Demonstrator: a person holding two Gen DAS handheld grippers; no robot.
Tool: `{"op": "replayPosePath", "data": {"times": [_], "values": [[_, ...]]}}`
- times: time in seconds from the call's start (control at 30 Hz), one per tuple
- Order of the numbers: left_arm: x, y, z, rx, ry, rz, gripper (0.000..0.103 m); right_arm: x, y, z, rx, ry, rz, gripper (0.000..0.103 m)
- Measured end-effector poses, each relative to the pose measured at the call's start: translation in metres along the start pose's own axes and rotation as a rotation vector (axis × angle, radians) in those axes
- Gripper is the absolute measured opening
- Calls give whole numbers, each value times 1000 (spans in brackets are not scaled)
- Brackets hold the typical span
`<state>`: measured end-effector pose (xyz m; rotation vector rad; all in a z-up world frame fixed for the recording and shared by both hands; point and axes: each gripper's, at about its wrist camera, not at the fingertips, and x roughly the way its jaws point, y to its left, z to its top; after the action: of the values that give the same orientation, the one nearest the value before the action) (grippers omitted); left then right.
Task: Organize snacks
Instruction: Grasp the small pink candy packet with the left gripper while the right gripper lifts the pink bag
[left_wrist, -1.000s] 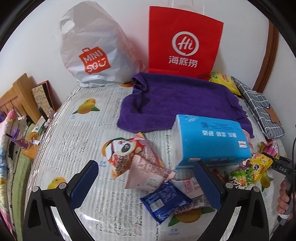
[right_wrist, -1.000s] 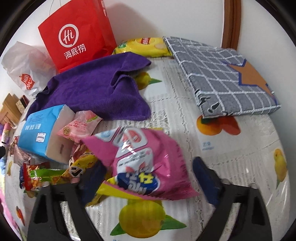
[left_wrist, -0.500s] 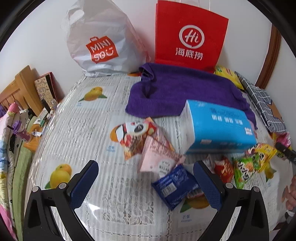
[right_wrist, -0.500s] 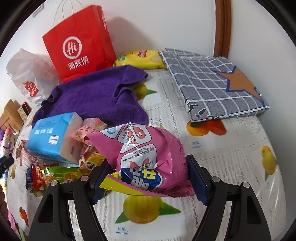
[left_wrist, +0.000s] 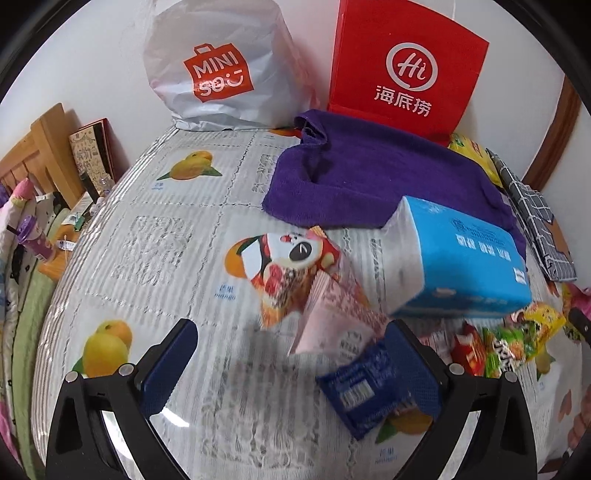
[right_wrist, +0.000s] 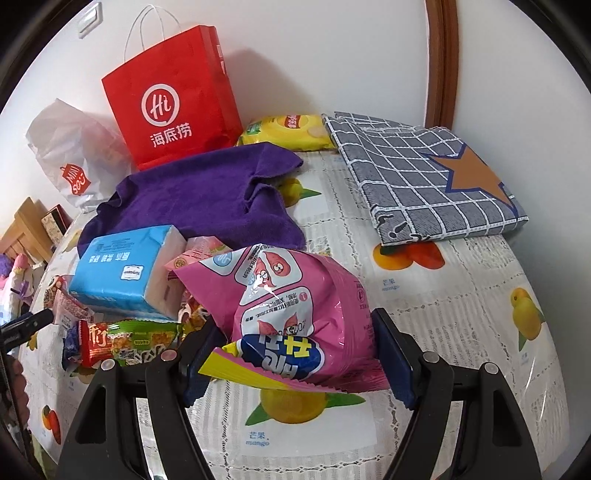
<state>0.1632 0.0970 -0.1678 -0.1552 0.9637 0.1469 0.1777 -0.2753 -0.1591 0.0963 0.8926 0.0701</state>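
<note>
Red paper bag (right_wrist: 173, 99) upright, its contents hidden

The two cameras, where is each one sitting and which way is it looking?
Left wrist: sits on the left gripper, looking down past its open fingers at a dark blue packet on the table.
Right wrist: sits on the right gripper, looking down along fingers closed on a pink snack bag.
Both show the red paper bag, purple towel and blue tissue pack.

Fruit-print tablecloth (left_wrist: 177, 236) — purple towel (left_wrist: 369, 177), tissue pack (left_wrist: 461, 266), snack packets (left_wrist: 295, 273).
</note>
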Motion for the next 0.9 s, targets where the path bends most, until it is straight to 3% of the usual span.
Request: {"op": "replayPosePath", "data": {"times": [0.2,0.3,0.5,0.67,0.77,0.9], "values": [[22,-8,4,20,38,-18,92,1,5,5,-16,-5,-2,76],[30,-11,3,19,61,-36,83,1,6,6,-21,-8,-8,76],[33,-16,-2,20,74,-84,46,3,4,4,-20,6,-21,76],[19,-17,-4,25,45,-113,26,-2,5,1,-16,11,-28,76],[8,-15,-6,23,33,-135,18,-12,7,-2,-16,0,-24,76],[-9,-7,-11,8,7,-132,15,-30,14,-8,-22,-23,-10,76]]}}
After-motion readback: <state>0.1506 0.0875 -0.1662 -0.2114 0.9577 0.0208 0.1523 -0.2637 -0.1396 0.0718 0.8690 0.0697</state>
